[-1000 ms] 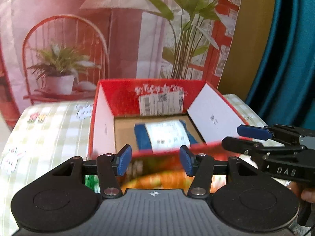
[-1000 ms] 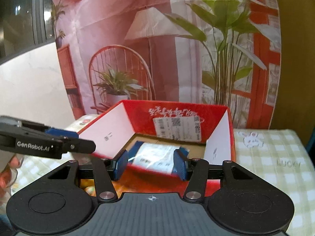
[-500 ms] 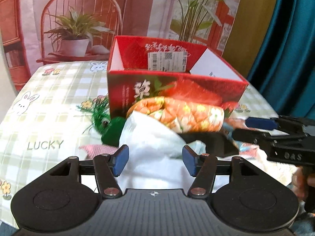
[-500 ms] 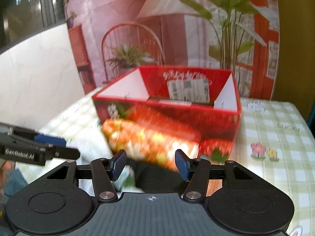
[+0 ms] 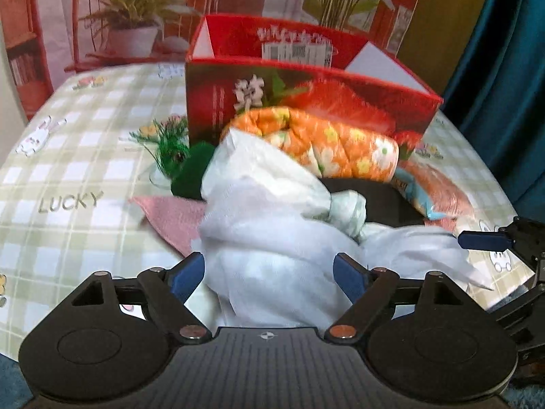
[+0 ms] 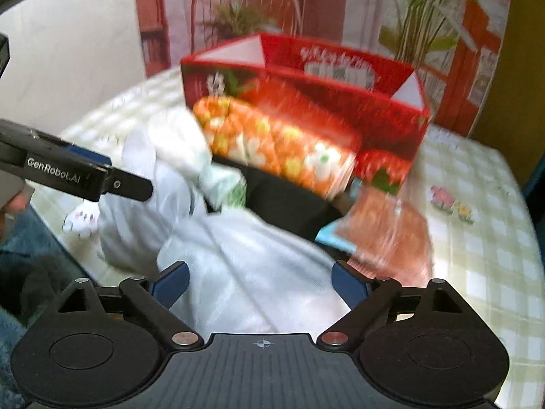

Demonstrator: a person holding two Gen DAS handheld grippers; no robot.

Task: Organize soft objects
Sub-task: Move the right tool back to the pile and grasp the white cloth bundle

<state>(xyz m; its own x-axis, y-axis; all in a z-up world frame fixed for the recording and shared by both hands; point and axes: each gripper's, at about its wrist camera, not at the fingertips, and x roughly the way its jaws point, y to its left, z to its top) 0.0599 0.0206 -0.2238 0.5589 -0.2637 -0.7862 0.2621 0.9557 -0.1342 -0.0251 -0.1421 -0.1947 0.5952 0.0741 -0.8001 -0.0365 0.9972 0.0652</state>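
Left gripper [image 5: 269, 274] and right gripper [image 6: 260, 281], jaws just opened wide, each straddle the white cloth [image 5: 272, 255] unclamped, before the red box [image 5: 306, 99].

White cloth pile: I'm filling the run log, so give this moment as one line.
phase: reach | target: white cloth | left gripper: jaws just opened, straddling cloth | right gripper: jaws just opened, over cloth | red box: behind pile
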